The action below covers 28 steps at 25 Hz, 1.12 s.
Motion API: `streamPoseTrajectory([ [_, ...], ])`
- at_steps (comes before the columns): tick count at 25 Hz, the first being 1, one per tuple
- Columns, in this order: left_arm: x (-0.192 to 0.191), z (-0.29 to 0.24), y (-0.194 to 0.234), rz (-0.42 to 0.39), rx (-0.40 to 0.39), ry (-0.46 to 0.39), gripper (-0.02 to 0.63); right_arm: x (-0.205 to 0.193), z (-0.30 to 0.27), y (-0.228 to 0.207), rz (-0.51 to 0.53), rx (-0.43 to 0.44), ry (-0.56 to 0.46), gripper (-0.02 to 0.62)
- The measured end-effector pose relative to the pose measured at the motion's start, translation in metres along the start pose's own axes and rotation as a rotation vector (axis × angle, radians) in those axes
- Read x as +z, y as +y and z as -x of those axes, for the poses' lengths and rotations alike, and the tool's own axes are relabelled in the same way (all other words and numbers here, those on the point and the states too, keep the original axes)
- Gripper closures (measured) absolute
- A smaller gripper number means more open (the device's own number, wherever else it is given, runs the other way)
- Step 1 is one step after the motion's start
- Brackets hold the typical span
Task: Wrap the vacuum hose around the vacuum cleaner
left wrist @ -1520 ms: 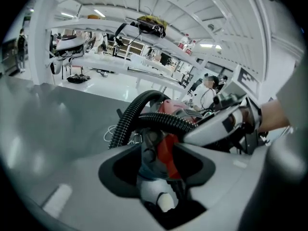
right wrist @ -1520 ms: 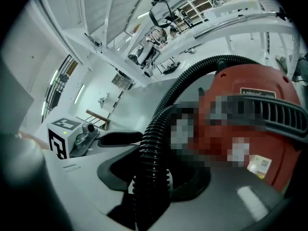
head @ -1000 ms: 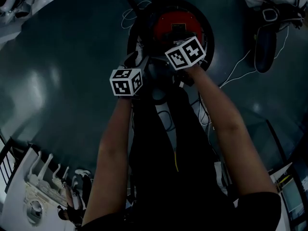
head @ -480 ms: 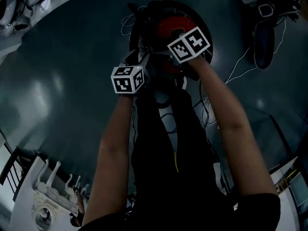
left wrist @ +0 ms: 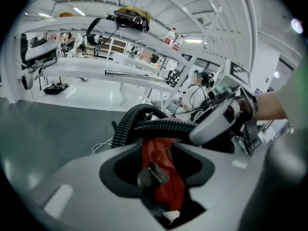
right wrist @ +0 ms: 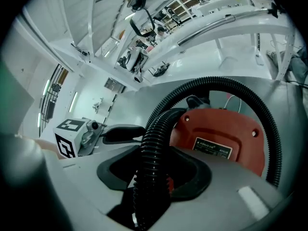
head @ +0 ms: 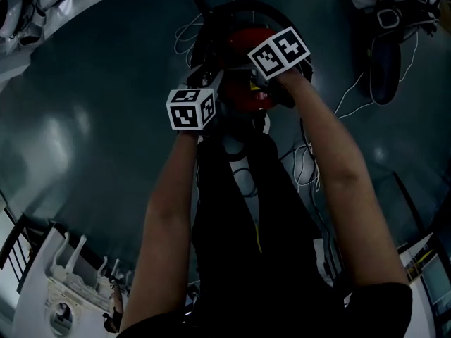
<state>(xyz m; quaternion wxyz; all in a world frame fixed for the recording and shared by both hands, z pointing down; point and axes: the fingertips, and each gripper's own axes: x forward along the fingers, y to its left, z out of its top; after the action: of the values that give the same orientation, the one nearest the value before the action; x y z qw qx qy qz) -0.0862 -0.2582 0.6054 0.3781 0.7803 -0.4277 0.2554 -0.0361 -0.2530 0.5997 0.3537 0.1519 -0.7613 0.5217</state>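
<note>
The red vacuum cleaner (head: 243, 94) stands on the dark floor, with the black ribbed hose (head: 239, 7) arched round its far side. My right gripper (right wrist: 151, 191) is shut on the hose (right wrist: 154, 153), which climbs out of its jaws and loops round the red body (right wrist: 221, 138). My left gripper (left wrist: 154, 186) is closed on a dark round piece of hose width (left wrist: 153, 174), seen against the red body (left wrist: 161, 153). Another run of hose (left wrist: 163, 126) crosses above it towards the right gripper. In the head view both marker cubes (head: 192, 108) (head: 278, 51) hover over the vacuum and hide the jaws.
White cables (head: 310, 160) lie on the floor right of the vacuum. A dark bag (head: 386, 65) lies at the upper right. A white rack (head: 63, 287) stands at the lower left. The person's dark-clothed legs fill the middle below the arms.
Both grippers have moved away from the person, farther over the red vacuum body, keeping their spacing. The hose stays in the right jaws.
</note>
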Motion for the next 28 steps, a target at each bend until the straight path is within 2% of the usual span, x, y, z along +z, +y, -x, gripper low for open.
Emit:
streamPoseTrajectory([
  [7,0.002,-0.007,-0.004,0.0,0.001,0.002,0.413,0.012,0.008,-0.012,0.145,-0.062,0.018,0.407],
  [11,0.007,-0.013,-0.004,-0.002,0.017,-0.006,0.414,0.012,0.011,-0.021,0.233,-0.133,0.006,0.382],
  [17,0.014,-0.022,-0.009,-0.006,0.019,-0.001,0.414,0.009,0.017,-0.025,0.297,-0.207,0.007,0.364],
  [22,0.015,-0.02,-0.013,-0.006,0.02,0.004,0.415,0.013,0.029,-0.019,0.306,-0.224,-0.039,0.387],
  [28,0.017,-0.018,-0.014,-0.005,0.017,0.001,0.416,0.015,0.043,-0.019,0.256,-0.219,-0.119,0.39],
])
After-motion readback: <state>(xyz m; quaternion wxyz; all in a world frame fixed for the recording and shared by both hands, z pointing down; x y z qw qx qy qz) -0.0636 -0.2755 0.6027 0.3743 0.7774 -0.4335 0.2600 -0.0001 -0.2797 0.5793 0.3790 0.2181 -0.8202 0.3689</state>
